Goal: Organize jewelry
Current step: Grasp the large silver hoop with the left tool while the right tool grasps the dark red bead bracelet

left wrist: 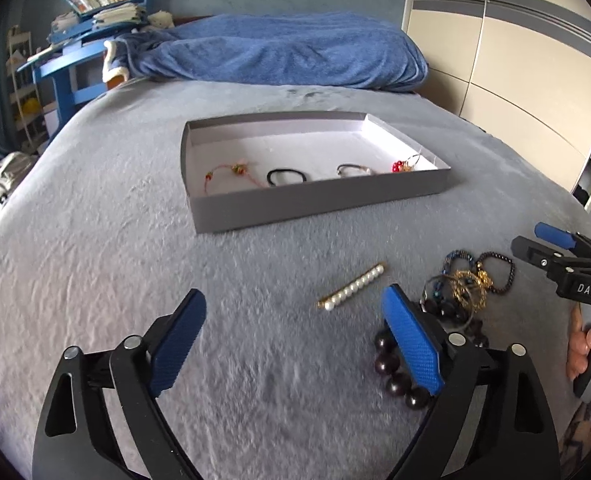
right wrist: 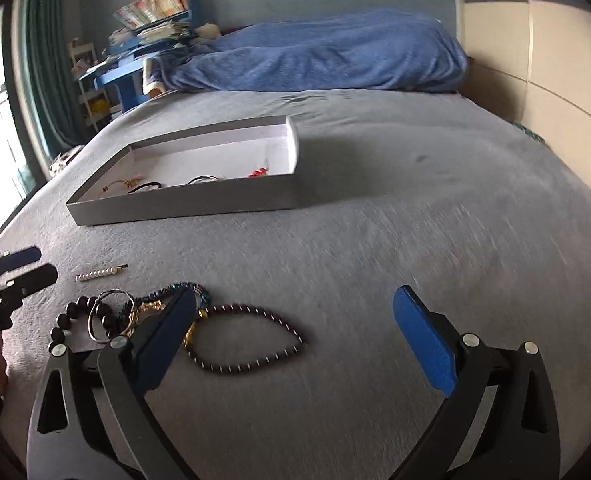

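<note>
Grey bedcover (left wrist: 95,264) strewn with jewelry, both grippers held spread and empty above it.

At centre frame in the left wrist view a shallow grey box (left wrist: 315,200) is seen, with a black hair tie (left wrist: 287,177) and a few small pieces laid inside. Below it a pearl hair clip (left wrist: 351,288) is found, between the left gripper (left wrist: 295,340) fingers; a tangle of bracelets (left wrist: 463,284) lies lower right. The right gripper (right wrist: 295,340) is shown with jaws wide apart, a dark beaded bracelet (right wrist: 251,340) lying under them.
</note>
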`<state>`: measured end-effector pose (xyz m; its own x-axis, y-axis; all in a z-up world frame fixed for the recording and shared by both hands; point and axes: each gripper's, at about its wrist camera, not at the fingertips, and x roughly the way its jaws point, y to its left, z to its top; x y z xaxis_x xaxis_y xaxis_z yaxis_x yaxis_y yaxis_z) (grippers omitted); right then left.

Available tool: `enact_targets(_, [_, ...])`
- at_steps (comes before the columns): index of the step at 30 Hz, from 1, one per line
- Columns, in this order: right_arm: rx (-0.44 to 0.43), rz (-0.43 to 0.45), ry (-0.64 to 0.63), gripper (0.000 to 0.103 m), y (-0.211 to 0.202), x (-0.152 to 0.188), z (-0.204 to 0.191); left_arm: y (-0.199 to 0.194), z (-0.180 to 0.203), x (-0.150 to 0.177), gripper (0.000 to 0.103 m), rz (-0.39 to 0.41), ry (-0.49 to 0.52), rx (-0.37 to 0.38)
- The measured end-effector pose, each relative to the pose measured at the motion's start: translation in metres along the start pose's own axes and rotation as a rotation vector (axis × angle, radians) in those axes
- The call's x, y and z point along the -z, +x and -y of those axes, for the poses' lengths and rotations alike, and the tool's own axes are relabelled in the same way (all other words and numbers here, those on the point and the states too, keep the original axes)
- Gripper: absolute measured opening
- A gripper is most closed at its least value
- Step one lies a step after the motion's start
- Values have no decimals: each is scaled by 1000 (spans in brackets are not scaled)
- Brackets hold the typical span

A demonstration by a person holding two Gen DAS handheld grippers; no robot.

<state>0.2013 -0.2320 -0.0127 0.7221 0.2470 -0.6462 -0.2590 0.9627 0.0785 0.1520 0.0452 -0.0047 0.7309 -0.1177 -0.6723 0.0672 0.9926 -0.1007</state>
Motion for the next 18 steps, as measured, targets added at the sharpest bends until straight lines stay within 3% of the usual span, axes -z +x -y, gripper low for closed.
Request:
enact_targets(6, [22, -58, -7, 97, 10, 5, -1, -8, 0, 13, 90, -10, -24, 26])
enact_targets(13, [38, -125, 41, 82, 23, 9, 9, -13, 37, 13, 90, -5, 135, 60])
enact_targets(18, [55, -163, 32, 82, 30, 10, 7, -7, 60, 3, 90, -4, 191, 103])
